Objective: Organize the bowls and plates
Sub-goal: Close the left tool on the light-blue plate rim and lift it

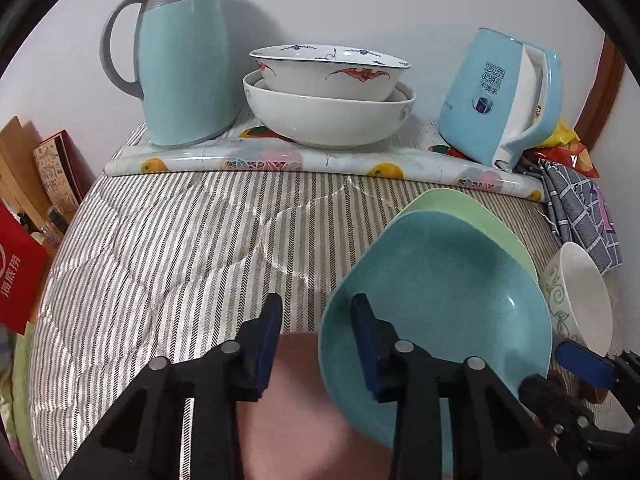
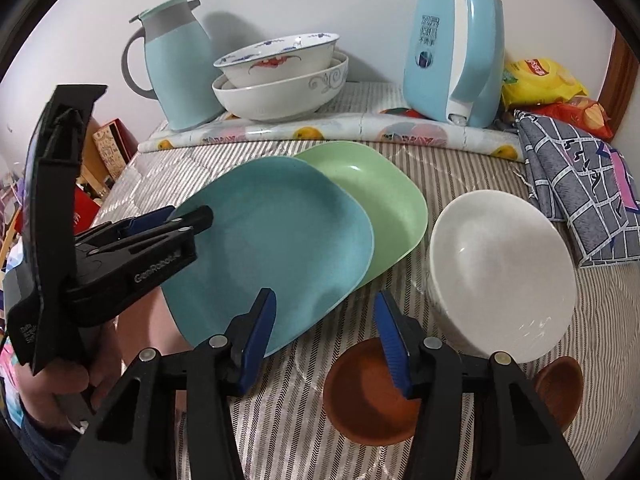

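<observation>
A blue plate (image 2: 272,248) lies on a green plate (image 2: 376,196) on the striped cloth; both also show in the left wrist view, blue (image 1: 440,288) over green (image 1: 452,208). A white bowl (image 2: 504,276) stands to their right, also in the left wrist view (image 1: 580,296). Two small brown dishes (image 2: 360,392) (image 2: 560,380) lie in front. My left gripper (image 1: 316,312) is open, its right finger over the blue plate's near-left rim; it shows in the right wrist view (image 2: 188,216). My right gripper (image 2: 324,308) is open and empty, above the cloth between the blue plate and the brown dish.
At the back, a patterned bowl nested in a big white bowl (image 1: 328,116), a teal jug (image 1: 180,64) and a blue kettle (image 1: 500,96) stand on a fruit-print mat (image 1: 280,160). A checked cloth (image 2: 576,184) and snack bags (image 2: 540,80) lie at right. Boxes (image 1: 24,256) stand left.
</observation>
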Available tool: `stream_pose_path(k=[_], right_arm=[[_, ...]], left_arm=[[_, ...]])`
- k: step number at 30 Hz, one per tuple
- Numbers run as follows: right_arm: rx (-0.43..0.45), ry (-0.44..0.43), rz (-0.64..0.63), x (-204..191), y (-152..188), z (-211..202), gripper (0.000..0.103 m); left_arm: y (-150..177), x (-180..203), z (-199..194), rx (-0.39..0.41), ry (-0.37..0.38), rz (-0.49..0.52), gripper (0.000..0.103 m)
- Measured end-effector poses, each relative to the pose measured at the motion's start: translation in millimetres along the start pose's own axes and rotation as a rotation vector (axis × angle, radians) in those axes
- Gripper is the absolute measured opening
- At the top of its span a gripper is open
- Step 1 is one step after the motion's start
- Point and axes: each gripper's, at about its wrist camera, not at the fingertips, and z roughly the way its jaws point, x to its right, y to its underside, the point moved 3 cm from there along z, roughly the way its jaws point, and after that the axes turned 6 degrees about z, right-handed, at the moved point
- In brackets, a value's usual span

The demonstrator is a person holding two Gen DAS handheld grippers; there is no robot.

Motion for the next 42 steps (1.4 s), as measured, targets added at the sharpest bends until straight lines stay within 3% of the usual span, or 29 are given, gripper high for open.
stream_pose_path(k=[13,18,42], right_arm=[[-0.015,0.021,0.052,2,-1,17,0.027],[-0.013,0.016,0.081,7,-2,16,0.023],[0.031,-0.041,0.058,-29,29,-18,0.019]], left_arm=[[5,12,0,0.011,0.044,0.042,0.015],[6,9,-4,0.009,0.072,0.028,0.012],[45,-20,-63,0.049,-0.012,0.019,0.011]])
